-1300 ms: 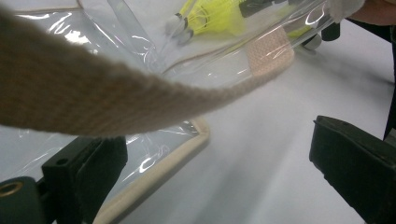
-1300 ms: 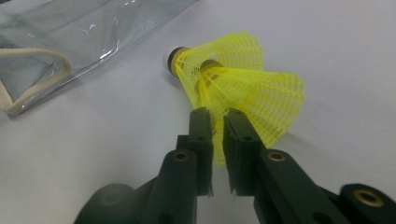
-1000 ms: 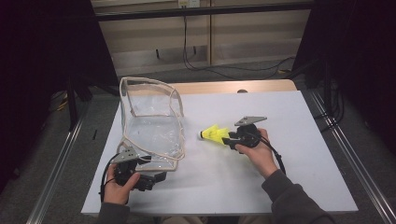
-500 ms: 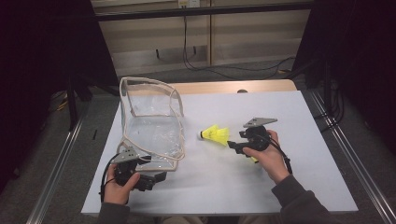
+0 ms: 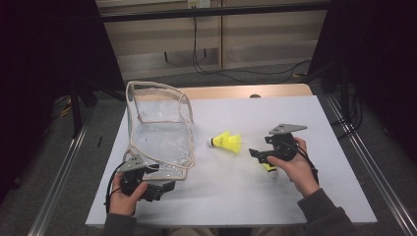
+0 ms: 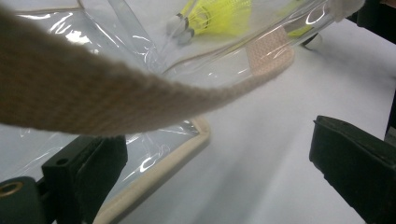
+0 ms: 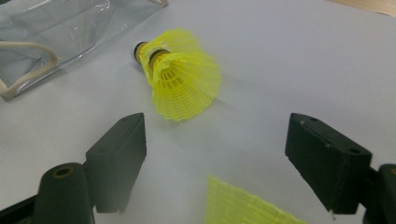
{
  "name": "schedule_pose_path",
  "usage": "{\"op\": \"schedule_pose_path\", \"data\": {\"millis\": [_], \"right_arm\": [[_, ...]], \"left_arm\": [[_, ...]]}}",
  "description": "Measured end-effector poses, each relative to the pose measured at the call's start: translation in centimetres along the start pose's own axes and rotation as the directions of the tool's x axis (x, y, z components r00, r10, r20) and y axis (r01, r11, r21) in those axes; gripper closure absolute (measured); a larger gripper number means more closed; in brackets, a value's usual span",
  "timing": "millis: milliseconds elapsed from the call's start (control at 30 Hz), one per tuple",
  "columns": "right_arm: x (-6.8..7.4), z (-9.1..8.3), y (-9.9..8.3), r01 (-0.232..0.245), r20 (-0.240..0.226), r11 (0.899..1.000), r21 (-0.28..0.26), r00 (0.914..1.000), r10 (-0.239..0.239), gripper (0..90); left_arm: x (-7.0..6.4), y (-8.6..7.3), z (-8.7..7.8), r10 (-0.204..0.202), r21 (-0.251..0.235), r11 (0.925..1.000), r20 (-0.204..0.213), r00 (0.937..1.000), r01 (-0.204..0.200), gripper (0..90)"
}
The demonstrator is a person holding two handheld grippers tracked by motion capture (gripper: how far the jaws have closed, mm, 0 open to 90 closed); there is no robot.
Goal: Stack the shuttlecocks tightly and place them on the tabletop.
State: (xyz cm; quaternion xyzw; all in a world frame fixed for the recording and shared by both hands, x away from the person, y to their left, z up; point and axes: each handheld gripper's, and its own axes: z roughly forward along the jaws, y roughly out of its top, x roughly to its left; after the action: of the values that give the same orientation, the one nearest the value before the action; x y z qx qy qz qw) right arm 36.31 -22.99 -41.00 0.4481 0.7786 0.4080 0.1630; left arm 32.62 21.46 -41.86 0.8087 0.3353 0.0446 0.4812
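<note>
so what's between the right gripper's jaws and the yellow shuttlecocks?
Bare white table, seen in the right gripper view. The right gripper is open, with the shuttlecocks just ahead; another yellow shuttlecock lies beneath the jaws.

Dim, dark surroundings frame the evenly lit table (image 5: 295,113); the near strap (image 6: 93,93) is blurred.

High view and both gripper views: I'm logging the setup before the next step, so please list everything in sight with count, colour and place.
Shuttlecocks: two nested together, yellow, lying mid-table between the bag and the right tongs.
Shuttlecock: one, yellow, on the table under the right tongs.
Bag: one, clear plastic with beige trim, left half of the table, mouth toward the person.
Bag strap: one, beige webbing, arching over the left tongs' jaws.
Table: one, white top with a wooden far edge.
Cables: black, on the floor beyond the table.
Left tongs: black, open, at the bag's near edge.
Right tongs: black, open, facing the nested shuttlecocks.
</note>
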Motion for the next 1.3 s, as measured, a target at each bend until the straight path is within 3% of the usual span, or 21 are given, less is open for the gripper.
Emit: {"op": "schedule_pose_path", "data": {"millis": [667,1033,1300], "right_arm": [[-1.2,-0.8,-0.6,0.007,0.002,1.0,0.004,1.0,-0.007,15.6],[-1.5,-0.6,-0.9,0.003,-0.009,1.0,0.008,1.0,-0.002,14.4],[-1.4,-0.2,-1.3,0.025,-0.018,0.999,0.029,0.9995,-0.025,13.1]], "left_arm": [[0.0,0.1,0.0,0.008,0.005,1.0,-0.006,0.9999,-0.008,4.3],[-0.1,0.1,0.1,0.009,0.004,1.0,-0.006,0.9999,-0.009,4.2],[-0.1,0.1,0.1,0.009,0.004,1.0,-0.006,0.9999,-0.009,4.2]]}}
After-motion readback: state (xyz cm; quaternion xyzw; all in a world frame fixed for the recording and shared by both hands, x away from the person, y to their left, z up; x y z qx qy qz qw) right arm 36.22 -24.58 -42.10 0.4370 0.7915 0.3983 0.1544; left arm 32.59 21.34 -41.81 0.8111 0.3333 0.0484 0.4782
